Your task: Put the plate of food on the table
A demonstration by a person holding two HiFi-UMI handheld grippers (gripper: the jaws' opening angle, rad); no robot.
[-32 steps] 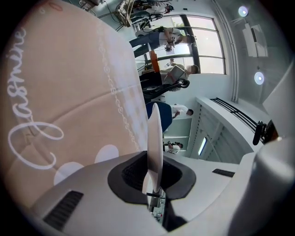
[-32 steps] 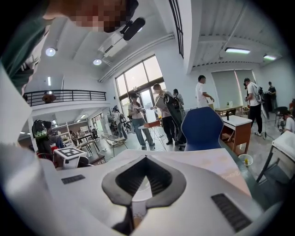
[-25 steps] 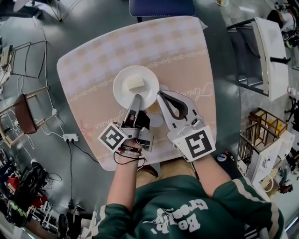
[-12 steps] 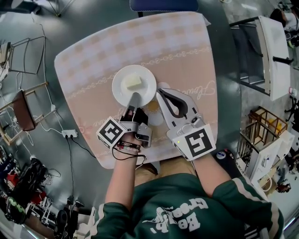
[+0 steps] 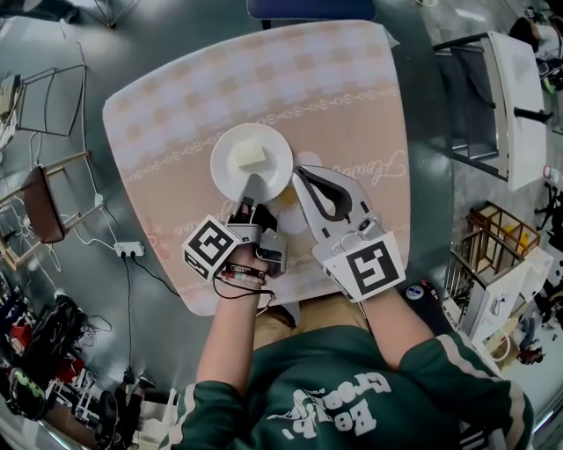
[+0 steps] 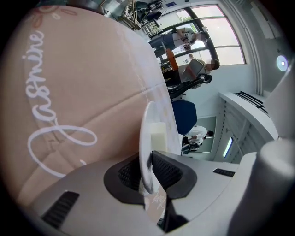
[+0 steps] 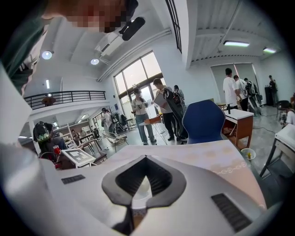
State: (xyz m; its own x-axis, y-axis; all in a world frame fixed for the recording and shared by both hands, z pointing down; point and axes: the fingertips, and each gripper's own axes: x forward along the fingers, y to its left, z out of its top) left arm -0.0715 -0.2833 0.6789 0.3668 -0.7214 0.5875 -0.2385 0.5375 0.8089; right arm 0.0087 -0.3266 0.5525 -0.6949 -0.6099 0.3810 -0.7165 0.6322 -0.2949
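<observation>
A white plate [image 5: 230,172] with a pale yellow block of food [image 5: 249,156] lies on the peach checked table [image 5: 352,105], near its middle. My left gripper [image 5: 252,182] reaches over the plate's near rim. In the left gripper view the plate [image 6: 161,113] stands edge-on between the pads, which touch it, with the food [image 6: 157,137] just beyond. The jaws of my left gripper [image 6: 150,156] have just been opening slightly. My right gripper [image 5: 298,172] lies beside the plate to its right, shut with nothing in it. The tips of my right gripper [image 7: 145,159] meet.
A blue chair [image 5: 308,9] stands at the table's far side. A white desk [image 5: 510,97] is at the right, a wooden chair [image 5: 44,211] and a power strip [image 5: 132,253] on the floor at the left. Several people [image 7: 163,108] stand beyond the table.
My left gripper has sunk and tipped down a little with the plate's near rim between its pads. The right gripper has stayed where it was.
</observation>
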